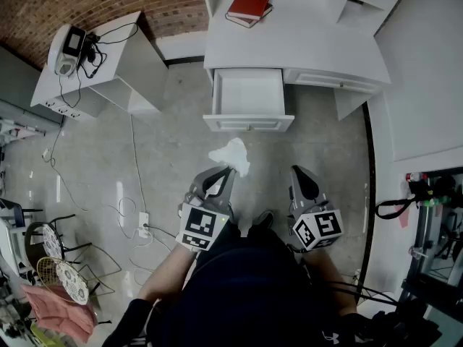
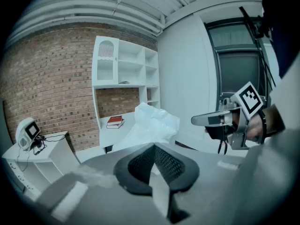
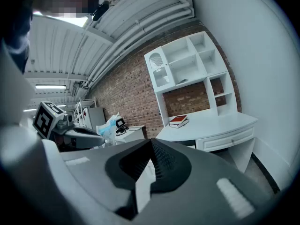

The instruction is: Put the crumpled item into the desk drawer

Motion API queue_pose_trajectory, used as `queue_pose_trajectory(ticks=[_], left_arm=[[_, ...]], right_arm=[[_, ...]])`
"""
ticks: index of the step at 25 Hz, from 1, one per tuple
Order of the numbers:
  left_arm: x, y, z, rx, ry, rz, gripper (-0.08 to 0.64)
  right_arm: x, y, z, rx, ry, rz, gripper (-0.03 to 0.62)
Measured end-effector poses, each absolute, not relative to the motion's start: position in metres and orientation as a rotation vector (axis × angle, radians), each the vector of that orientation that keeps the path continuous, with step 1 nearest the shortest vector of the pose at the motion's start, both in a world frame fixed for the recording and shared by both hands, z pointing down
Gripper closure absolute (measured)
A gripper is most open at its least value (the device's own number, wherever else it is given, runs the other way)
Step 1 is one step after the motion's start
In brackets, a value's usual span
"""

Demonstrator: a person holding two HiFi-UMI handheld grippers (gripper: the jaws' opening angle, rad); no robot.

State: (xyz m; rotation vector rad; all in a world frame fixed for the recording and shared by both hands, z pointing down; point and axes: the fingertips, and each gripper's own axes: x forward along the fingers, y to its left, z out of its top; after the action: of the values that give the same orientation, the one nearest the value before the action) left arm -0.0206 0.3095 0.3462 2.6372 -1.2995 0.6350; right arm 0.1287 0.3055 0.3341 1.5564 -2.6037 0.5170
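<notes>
With left tongs (image 1: 228,172), pinching the wad (image 1: 231,156), clamped fully shut on a fold of it. With right tongs (image 1: 298,172), gripping nothing, pressed together, hanging short of the drawer (image 1: 248,94) and off toward its right corner.

Up to the desk (image 1: 311,42): just beyond the drawer, carrying a book (image 1: 248,6) at the back.

Down to the drawer itself: already pulled out, seemingly bare inside, ready to receive.

Counting up, then: pick-up done, opening done. Left to do: carry forward, lower in, let go. Pushing shut afterwards perhaps, though not asked for by the task.

Now to the wad: white and puffy, held in the air short of the drawer's front, roughly in line with its middle, not yet over the opening. Bulging out just past the left tips, caught by its near edge only, well apart from the right tongs. Judging by that, only a short reach forward to get over the drawer.
</notes>
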Motion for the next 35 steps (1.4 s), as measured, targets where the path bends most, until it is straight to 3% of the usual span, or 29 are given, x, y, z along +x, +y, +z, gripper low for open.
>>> queue_pose_trajectory(ticks=[35], left_arm=[[-0.133, 0.315, 0.362, 2.717, -1.124, 0.52, 0.558]], right_arm=[[0.024, 0.33, 0.325, 1.682, -2.491, 0.421, 0.589]])
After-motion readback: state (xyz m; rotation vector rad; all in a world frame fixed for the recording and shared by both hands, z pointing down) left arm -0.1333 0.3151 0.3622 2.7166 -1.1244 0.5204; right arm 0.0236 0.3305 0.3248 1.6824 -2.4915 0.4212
